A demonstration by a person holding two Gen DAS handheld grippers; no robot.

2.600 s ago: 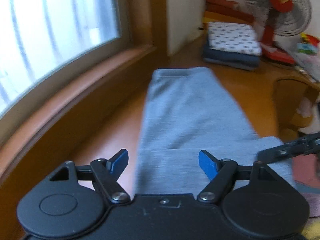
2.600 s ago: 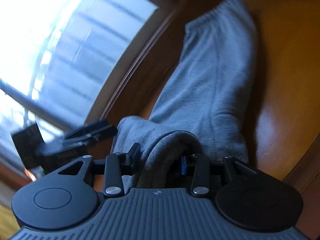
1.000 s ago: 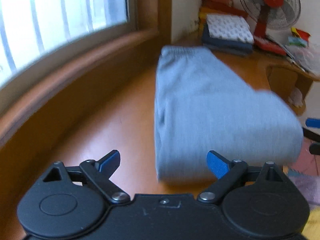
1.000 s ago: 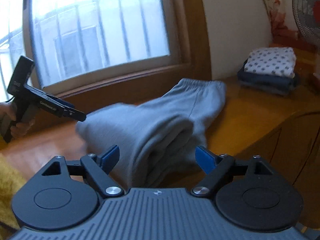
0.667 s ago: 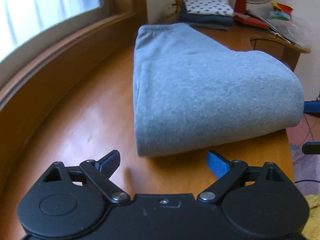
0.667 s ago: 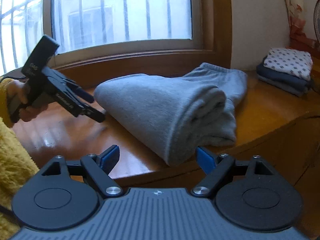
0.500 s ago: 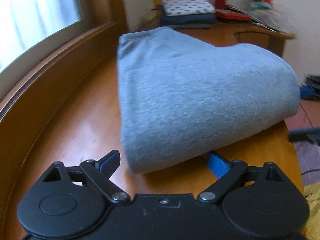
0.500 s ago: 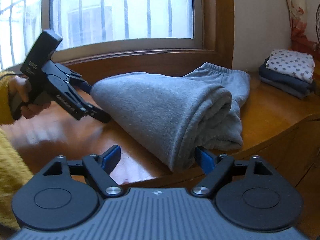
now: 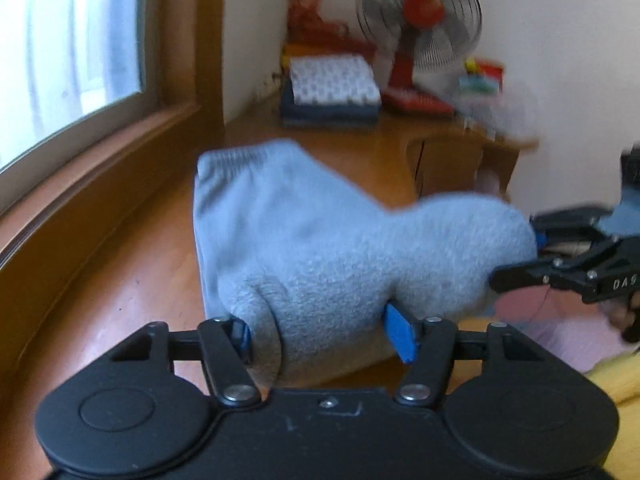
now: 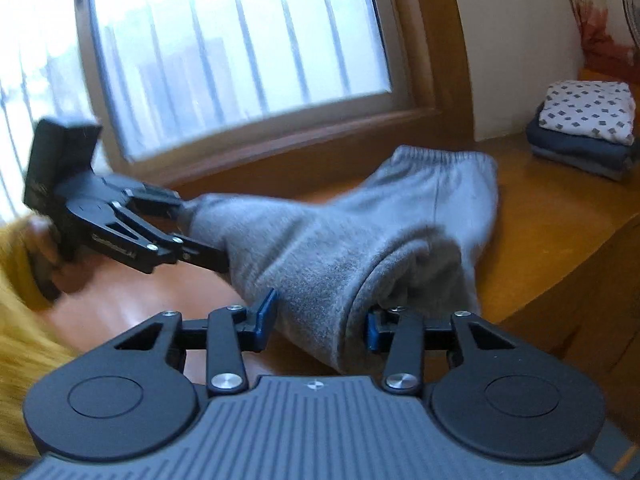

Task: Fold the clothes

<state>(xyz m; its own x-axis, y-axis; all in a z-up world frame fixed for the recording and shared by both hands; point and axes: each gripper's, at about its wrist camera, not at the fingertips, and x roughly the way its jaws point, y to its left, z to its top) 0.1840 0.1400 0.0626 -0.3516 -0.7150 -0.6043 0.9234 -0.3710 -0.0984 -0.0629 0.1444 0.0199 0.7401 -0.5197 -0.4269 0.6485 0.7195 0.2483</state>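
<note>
Folded grey sweatpants [image 9: 320, 248], lifted at the near fold above a wooden table [image 9: 120, 280]. The left gripper [image 9: 324, 334] is clamped on the fold's left corner, thick cloth bunched between its blue pads [image 9: 398, 336]. The right gripper [image 10: 316, 320] is likewise closed on the fold's right corner. The waistband end is seen towards 12 o'clock, resting on the table. A stack of folded clothes [image 10: 586, 128] is shown at 2 o'clock in the right wrist view, near a red fan [image 9: 420, 36].
</note>
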